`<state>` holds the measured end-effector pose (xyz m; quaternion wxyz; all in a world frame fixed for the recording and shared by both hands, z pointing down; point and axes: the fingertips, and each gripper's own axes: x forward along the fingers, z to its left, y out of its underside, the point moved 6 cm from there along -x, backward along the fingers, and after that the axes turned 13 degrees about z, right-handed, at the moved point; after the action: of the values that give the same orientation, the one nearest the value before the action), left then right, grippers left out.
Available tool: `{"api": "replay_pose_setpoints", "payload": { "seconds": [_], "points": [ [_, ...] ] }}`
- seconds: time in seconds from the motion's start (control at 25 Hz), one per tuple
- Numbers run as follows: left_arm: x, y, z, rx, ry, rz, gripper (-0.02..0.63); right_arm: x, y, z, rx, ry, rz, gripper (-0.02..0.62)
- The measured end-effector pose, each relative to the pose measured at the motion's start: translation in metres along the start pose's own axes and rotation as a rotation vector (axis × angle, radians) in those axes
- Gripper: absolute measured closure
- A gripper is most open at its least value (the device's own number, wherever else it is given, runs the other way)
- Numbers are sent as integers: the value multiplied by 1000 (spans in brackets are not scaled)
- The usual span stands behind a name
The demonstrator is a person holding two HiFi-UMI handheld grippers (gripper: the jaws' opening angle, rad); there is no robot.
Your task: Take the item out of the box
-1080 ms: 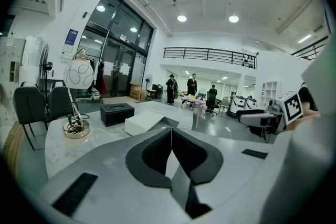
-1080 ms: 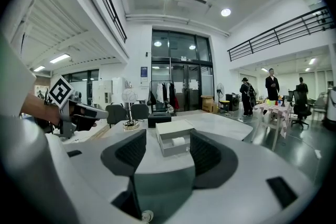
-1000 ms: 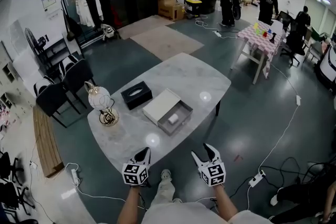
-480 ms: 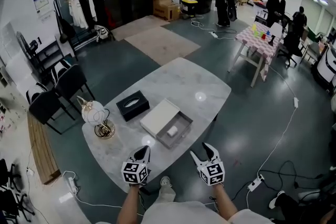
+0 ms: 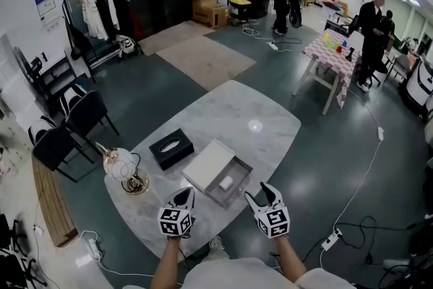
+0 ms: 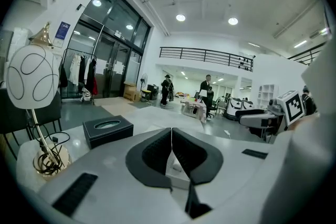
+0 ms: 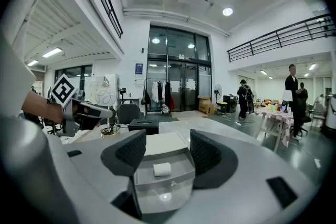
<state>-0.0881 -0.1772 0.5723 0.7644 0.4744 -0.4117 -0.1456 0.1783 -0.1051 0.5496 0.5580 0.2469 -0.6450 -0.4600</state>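
An open grey box (image 5: 237,191) lies on the marble table (image 5: 230,112), its white lid (image 5: 208,164) beside it on the left. A small white item (image 5: 225,182) rests inside the box. In the right gripper view the white item (image 7: 161,169) lies in the grey box (image 7: 163,189) straight ahead between the jaws. My right gripper (image 5: 260,194) (image 7: 168,152) is open and empty, just short of the box. Held at the table's near edge, my left gripper (image 5: 183,195) (image 6: 171,139) is shut on nothing, and its jaws hide most of the box.
A black tissue box (image 5: 171,148) (image 6: 107,131) and a globe lamp (image 5: 122,168) (image 6: 31,78) stand left of the box. Black chairs (image 5: 64,128) are at the far left. People stand by a checked table (image 5: 335,51) in the background. Cables (image 5: 358,213) cross the floor.
The table and box have come nearer in the head view, and both grippers now reach over its near edge. A person in the background has walked to the right.
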Motion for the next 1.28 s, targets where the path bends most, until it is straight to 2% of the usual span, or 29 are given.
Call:
{"api": "replay_pose_setpoints", "payload": {
  "seconds": [0.6, 1.28],
  "points": [
    [35, -10, 53, -33, 27, 24, 589, 56, -24, 1, 0, 23, 34, 347],
    [63, 2, 50, -33, 93, 96, 589, 64, 1, 7, 46, 27, 110, 347]
  ]
}}
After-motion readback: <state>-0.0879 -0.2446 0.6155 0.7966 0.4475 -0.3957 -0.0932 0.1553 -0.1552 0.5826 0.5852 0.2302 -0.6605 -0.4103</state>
